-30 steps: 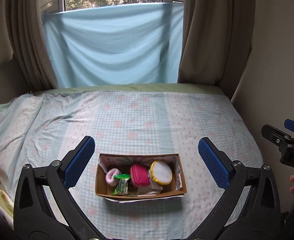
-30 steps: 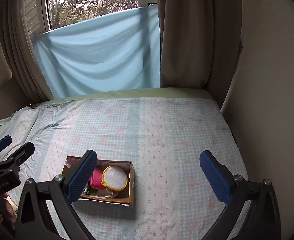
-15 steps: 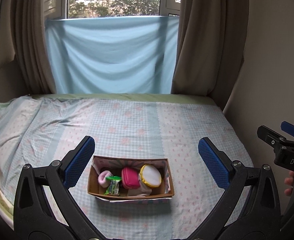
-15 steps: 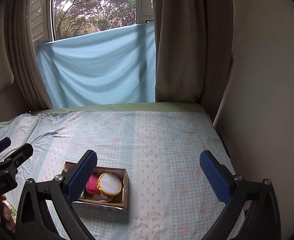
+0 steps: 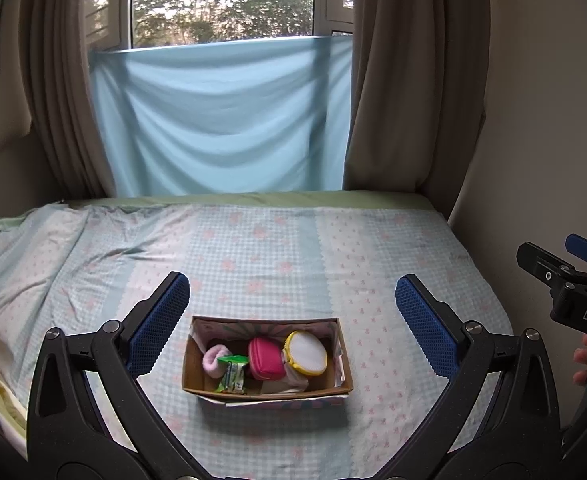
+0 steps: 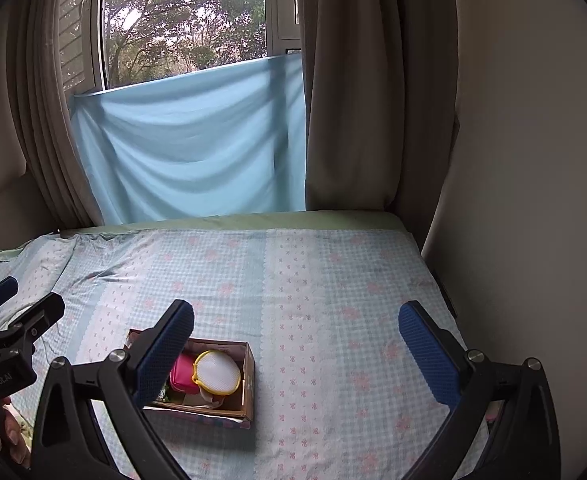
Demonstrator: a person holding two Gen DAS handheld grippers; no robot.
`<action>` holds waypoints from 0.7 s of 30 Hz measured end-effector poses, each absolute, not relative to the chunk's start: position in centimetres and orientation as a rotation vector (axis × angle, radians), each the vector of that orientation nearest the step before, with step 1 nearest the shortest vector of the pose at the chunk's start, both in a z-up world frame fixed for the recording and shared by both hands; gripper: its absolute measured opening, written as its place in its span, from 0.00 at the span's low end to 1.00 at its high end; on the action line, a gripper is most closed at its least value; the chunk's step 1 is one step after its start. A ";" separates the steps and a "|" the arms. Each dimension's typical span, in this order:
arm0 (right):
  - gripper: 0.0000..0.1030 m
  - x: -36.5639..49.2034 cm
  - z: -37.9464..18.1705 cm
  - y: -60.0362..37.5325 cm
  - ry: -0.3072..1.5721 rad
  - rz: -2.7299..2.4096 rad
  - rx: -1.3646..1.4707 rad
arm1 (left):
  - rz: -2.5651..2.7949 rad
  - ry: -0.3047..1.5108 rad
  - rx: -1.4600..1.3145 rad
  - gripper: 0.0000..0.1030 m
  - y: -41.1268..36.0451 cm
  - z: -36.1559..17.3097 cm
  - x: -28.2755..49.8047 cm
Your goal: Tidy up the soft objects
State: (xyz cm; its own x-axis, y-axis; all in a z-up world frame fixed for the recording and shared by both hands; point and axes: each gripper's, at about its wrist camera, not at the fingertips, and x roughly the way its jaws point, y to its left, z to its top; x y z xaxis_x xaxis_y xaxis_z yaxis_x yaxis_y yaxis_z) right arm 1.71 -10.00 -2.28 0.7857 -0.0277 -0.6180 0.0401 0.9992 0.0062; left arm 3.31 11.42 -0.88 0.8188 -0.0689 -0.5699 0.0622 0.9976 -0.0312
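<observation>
Left gripper (image 5: 292,312), seen from its own wrist camera, hangs with jaws spread wide and empty above the open brown cardboard box (image 5: 266,391) on the checked bedsheet (image 5: 273,248). Inside lie a pink fuzzy sock (image 5: 212,358), a green snack packet (image 5: 232,374), a magenta zip pouch (image 5: 265,359) and a yellow-rimmed mesh pouch (image 5: 306,352).

Right gripper (image 6: 295,346), from its wrist camera, likewise stands wide apart, holding nothing, right of the box. Judgement: contents are light and yielding; pinch each across its middle.
</observation>
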 end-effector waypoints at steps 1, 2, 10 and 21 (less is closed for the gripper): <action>0.99 1.6 -2.4 -10.0 0.665 -0.037 0.018 | -0.070 0.607 -0.009 1.00 11.3 -0.9 3.2; 0.99 1.6 -2.4 -10.0 0.665 -0.038 0.018 | -0.070 0.606 -0.008 1.00 11.3 -0.9 3.2; 0.99 1.4 -2.3 -10.0 0.663 -0.044 0.018 | -0.069 0.598 -0.004 1.00 11.0 -0.7 2.8; 0.99 1.1 -2.3 -10.0 0.658 -0.052 0.018 | -0.068 0.586 0.003 1.00 10.7 -0.6 2.5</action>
State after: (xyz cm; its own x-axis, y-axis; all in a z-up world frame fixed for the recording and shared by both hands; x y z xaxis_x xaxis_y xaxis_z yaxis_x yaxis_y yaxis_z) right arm 1.06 -10.01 -2.26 0.7897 -0.0428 -0.6120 0.0544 0.9985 0.0004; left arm 2.51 10.69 -0.61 0.8311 -0.0628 -0.5525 0.0648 0.9978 -0.0160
